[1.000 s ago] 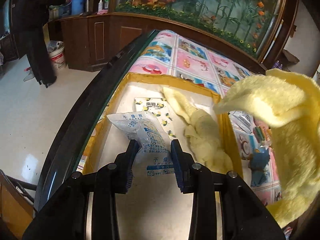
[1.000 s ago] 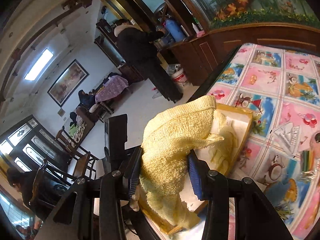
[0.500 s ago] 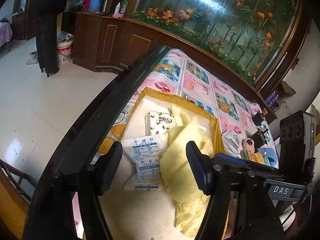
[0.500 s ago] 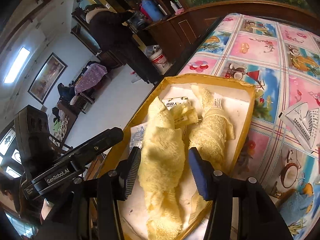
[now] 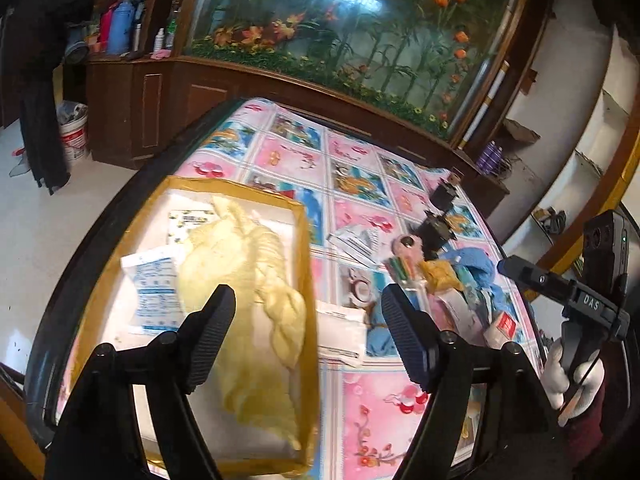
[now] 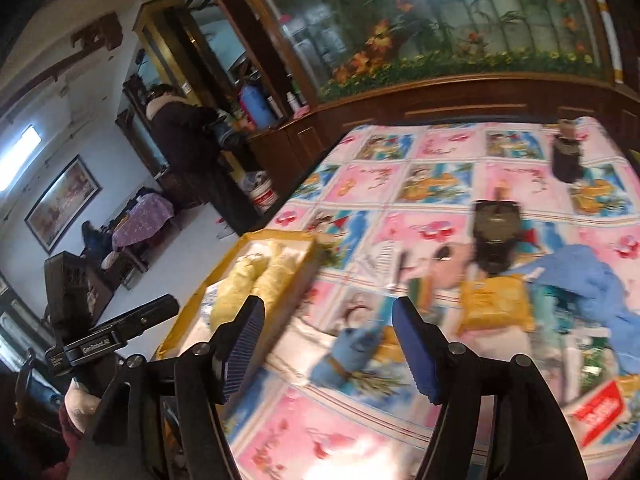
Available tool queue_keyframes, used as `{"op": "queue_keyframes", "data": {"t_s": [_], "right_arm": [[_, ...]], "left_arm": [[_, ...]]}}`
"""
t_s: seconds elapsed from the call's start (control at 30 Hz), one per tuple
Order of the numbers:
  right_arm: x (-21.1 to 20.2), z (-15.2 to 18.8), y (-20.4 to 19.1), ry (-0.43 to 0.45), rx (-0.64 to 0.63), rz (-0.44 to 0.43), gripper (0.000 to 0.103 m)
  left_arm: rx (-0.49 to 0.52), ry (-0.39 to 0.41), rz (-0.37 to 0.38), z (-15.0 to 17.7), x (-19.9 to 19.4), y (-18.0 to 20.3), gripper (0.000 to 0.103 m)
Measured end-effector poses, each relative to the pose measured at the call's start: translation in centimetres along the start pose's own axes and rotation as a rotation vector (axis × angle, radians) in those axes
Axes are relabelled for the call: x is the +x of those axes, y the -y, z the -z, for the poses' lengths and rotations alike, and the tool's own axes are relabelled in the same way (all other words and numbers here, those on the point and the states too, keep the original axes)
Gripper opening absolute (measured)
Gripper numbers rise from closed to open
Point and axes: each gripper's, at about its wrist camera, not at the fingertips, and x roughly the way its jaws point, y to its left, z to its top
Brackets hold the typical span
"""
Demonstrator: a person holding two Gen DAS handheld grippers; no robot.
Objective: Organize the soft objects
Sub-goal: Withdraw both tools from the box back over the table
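A shallow box with yellow taped walls (image 5: 308, 264) (image 6: 276, 236) sits at the table's left edge. Inside lie two pale yellow towels (image 5: 244, 264) (image 6: 256, 280), a white printed packet (image 5: 154, 292) and a small bee-print pack (image 5: 188, 220). My left gripper (image 5: 308, 336) hangs open above the box's right wall, holding nothing. My right gripper (image 6: 328, 348) is open and empty over the patterned cloth, right of the box. Ahead of it lie a small blue cloth bundle (image 6: 352, 352), a yellow packet (image 6: 494, 304) and a crumpled blue cloth (image 6: 580, 280) (image 5: 472, 264).
A colourful patterned tablecloth (image 5: 376, 408) covers the table. A heap of small items lies at the right: black devices (image 6: 496, 232), a pink round toy (image 5: 406, 246), a red-and-white packet (image 6: 600, 408), a white paper (image 5: 340, 332). A wooden cabinet with an aquarium stands behind. A person (image 6: 180, 140) stands far left.
The right gripper let go of the yellow towel, which now lies in the box, and swung right over the cloth. The left gripper released the white packet, opened wide and drew back to the right.
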Motion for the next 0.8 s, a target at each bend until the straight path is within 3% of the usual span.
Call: {"op": "queue_keyframes", "data": {"t_s": [0.2,0.4,0.63,0.8], "right_arm": [[-6.9,2.9,9.4,0.060,0.144,0.144,0.072],[-9.4,6.3,14.8,0.052,0.225,0.187,0.072],[-9.6,8.9,16.7,0.002,0.232,0.227,0.072],[-7.7,10.1,16.3,-0.062,0.254,0.195,0.072]], "left_arm": [[0.110,-0.115,0.041,1.3,4.7,6.5,0.075],[0.251,-0.204,-0.032,3.6,9.9,11.1,0.075],[0.261,-0.248,-0.103,4.4,12.8,10.7,0.075],[0.270,-0.267,-0.123,4.4,13.9,10.5,0.075]]}}
